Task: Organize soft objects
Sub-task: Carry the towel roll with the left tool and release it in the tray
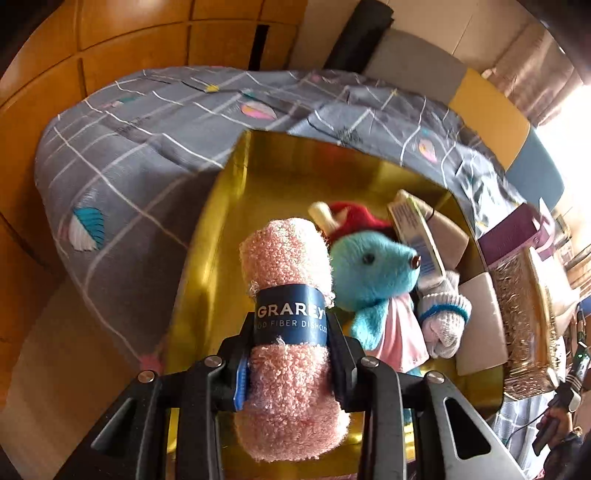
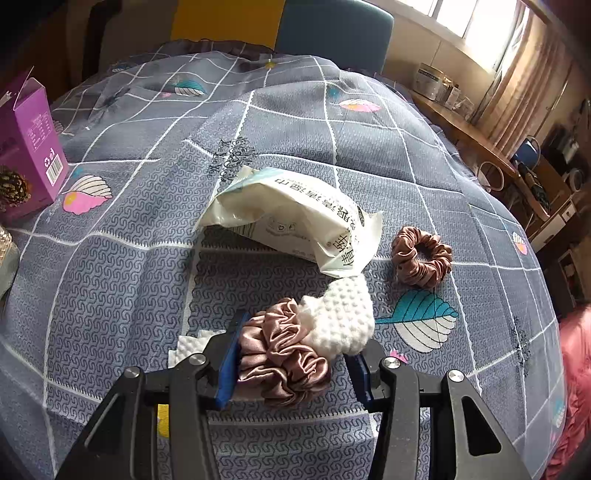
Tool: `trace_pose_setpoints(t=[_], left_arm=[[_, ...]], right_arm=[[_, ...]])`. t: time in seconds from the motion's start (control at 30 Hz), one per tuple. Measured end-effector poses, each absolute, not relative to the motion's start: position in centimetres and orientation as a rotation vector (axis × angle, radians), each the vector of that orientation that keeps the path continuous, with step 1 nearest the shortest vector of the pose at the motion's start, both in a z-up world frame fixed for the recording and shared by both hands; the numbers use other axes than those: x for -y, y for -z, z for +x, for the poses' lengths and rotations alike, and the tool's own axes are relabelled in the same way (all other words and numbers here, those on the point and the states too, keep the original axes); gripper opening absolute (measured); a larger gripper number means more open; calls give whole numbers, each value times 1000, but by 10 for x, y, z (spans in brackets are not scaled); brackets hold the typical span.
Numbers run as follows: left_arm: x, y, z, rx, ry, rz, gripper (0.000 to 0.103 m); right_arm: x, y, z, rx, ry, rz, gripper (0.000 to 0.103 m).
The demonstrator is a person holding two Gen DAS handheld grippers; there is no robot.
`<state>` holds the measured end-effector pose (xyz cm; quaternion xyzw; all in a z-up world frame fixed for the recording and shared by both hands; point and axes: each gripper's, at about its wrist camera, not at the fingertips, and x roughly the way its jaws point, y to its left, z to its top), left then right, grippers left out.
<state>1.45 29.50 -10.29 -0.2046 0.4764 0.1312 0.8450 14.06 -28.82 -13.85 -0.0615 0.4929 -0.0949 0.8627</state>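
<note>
In the left wrist view my left gripper [image 1: 291, 332] is shut on a rolled pink dishcloth [image 1: 288, 258] with a dark blue paper band, held above a gold box [image 1: 221, 229]. In the box lie a turquoise plush toy [image 1: 373, 273] with a red hat, a white sock with a blue stripe [image 1: 445, 314] and a small carton [image 1: 413, 229]. In the right wrist view my right gripper [image 2: 291, 354] stands open around a pink satin scrunchie [image 2: 280, 354] lying on the bed, next to a white knobbly cloth [image 2: 343, 314]. A darker scrunchie [image 2: 421, 256] and a wet-wipe pack [image 2: 291, 214] lie beyond.
The bed has a grey checked cover [image 2: 147, 221]. A purple carton [image 2: 33, 140] stands at the left in the right wrist view. A glittery box [image 1: 524, 314] and white pad [image 1: 480, 325] lie right of the gold box. Wooden wardrobe [image 1: 129, 33] behind.
</note>
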Motion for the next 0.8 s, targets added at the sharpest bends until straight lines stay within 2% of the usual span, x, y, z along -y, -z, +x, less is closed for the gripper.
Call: trace_pose_setpoints(t=[0.33,0.8], left_arm=[[-281,112,22,-1015,-355,-258,40],[-263,74,-1,-890,-360,-159,40]], right_arm=[[290,139,142,-1036,194,-130,50],[290,139,144,-1040,208,-136,50]])
